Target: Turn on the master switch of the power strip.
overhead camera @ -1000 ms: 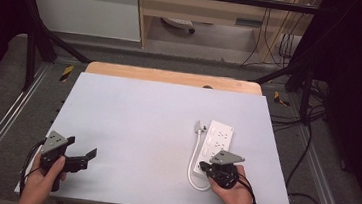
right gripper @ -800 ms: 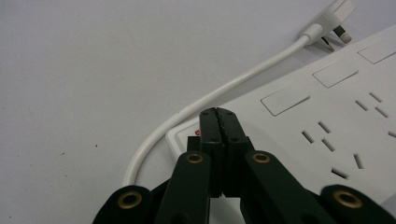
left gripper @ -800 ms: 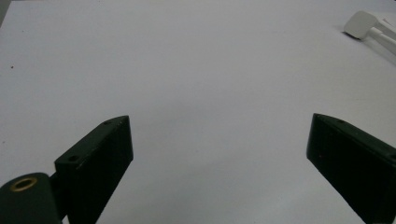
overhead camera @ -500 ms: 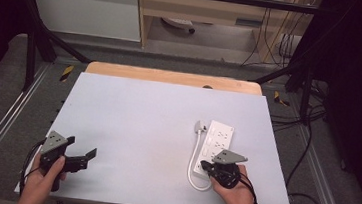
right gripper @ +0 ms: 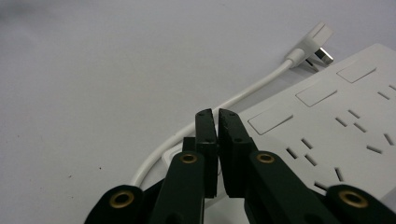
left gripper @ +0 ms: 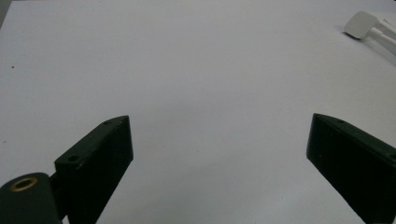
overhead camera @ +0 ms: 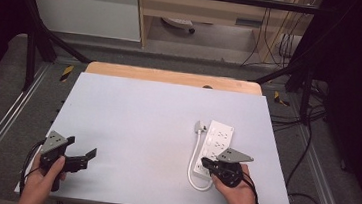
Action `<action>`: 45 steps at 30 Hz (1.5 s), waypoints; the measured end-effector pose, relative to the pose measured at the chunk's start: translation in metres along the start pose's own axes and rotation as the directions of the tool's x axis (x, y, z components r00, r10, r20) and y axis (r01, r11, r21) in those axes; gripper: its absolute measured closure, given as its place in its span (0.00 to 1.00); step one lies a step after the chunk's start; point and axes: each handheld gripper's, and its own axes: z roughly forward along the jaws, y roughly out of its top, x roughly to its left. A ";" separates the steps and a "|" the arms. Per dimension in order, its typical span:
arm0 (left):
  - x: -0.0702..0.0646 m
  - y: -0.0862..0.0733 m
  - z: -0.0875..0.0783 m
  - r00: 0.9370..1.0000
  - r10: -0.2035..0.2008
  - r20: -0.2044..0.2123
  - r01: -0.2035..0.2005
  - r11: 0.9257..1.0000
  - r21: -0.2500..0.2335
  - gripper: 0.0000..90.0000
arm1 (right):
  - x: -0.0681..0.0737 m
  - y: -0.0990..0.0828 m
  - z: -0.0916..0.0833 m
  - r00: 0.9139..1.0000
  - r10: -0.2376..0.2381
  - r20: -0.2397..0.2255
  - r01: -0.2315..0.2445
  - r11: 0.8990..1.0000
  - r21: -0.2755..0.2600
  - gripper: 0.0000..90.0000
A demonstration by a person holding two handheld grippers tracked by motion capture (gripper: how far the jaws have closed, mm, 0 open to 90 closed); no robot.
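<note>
A white power strip (overhead camera: 217, 144) lies on the right half of the white table (overhead camera: 141, 123), with its white cable (overhead camera: 193, 158) looping from its near end up to the plug (overhead camera: 199, 127). My right gripper (overhead camera: 208, 163) hovers over the strip's near left corner, jaws shut with nothing between them. The right gripper view has the strip (right gripper: 336, 130), the cable (right gripper: 224, 105) and the plug (right gripper: 314, 41) just beyond the gripper's tips (right gripper: 217, 114). My left gripper (overhead camera: 88, 154) stands open near the table's front left corner, over bare surface (left gripper: 215, 126). The plug (left gripper: 362, 24) appears far off.
A wooden table edge (overhead camera: 171, 77) runs along the back. Black frame legs (overhead camera: 34, 42) and floor cables (overhead camera: 305, 144) flank the table. A white cabinet (overhead camera: 85, 7) stands behind.
My right gripper has crept slightly toward the near end of the power strip. The left gripper has stayed put.
</note>
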 end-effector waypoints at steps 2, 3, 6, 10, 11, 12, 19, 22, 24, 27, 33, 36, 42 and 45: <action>0.000 0.000 0.000 1.000 0.001 -0.001 -0.001 1.000 0.001 0.08 | 0.000 0.000 0.000 1.000 0.005 -0.002 -0.005 1.000 -0.007 0.93; 0.000 0.000 0.000 1.000 0.001 -0.001 -0.001 1.000 0.001 0.08 | -0.001 0.000 0.000 1.000 0.013 -0.010 -0.013 1.000 -0.013 0.92; 0.000 0.000 0.000 1.000 0.001 -0.002 -0.001 1.000 0.001 0.08 | -0.001 0.001 -0.001 1.000 0.022 -0.016 -0.022 0.999 -0.025 0.87; 0.000 0.000 0.000 1.000 0.002 -0.001 -0.002 1.000 0.001 0.08 | 0.000 0.001 -0.001 1.000 0.023 -0.017 -0.023 0.999 -0.025 0.85; 0.000 0.000 0.000 1.000 0.001 -0.001 -0.001 1.000 0.001 0.08 | 0.000 0.002 -0.001 1.000 0.022 -0.017 -0.022 0.999 -0.024 0.84; 0.000 0.000 0.000 1.000 0.002 -0.001 -0.002 1.000 0.001 0.08 | 0.000 0.002 0.000 1.000 0.020 -0.015 -0.020 0.999 -0.025 0.83; 0.000 0.000 0.000 1.000 0.000 0.000 0.000 1.000 -0.001 0.08 | 0.000 0.003 -0.003 1.000 0.027 0.003 -0.027 0.999 -0.038 0.77; 0.000 0.000 0.000 1.000 0.002 -0.001 -0.002 1.000 0.000 0.08 | -0.001 0.004 -0.005 0.999 0.037 0.009 -0.037 0.998 -0.051 0.74; 0.000 0.000 0.000 1.000 0.002 -0.001 -0.002 1.000 -0.001 0.08 | -0.002 0.005 -0.007 0.999 0.042 0.014 -0.042 0.997 -0.062 0.71; 0.000 0.000 0.000 1.000 0.002 -0.001 -0.002 1.000 -0.001 0.08 | -0.003 0.006 -0.009 0.999 0.048 0.018 -0.047 0.996 -0.073 0.67; 0.001 0.000 0.000 1.000 0.001 -0.002 -0.001 1.000 -0.001 0.08 | -0.005 0.008 -0.011 0.997 0.071 0.027 -0.068 0.994 -0.091 0.57; 0.001 0.000 0.000 1.000 0.001 -0.001 -0.001 1.000 -0.001 0.08 | -0.007 0.010 -0.013 0.996 0.081 0.037 -0.077 0.991 -0.111 0.51; 0.001 0.000 0.000 1.000 0.002 -0.003 -0.002 1.000 -0.001 0.08 | -0.012 0.012 -0.016 0.993 0.095 0.065 -0.086 0.987 -0.135 0.35; 0.001 0.000 0.000 1.000 0.002 -0.003 -0.002 1.000 -0.001 0.08 | -0.014 0.013 -0.017 0.991 0.108 0.079 -0.096 0.985 -0.143 0.26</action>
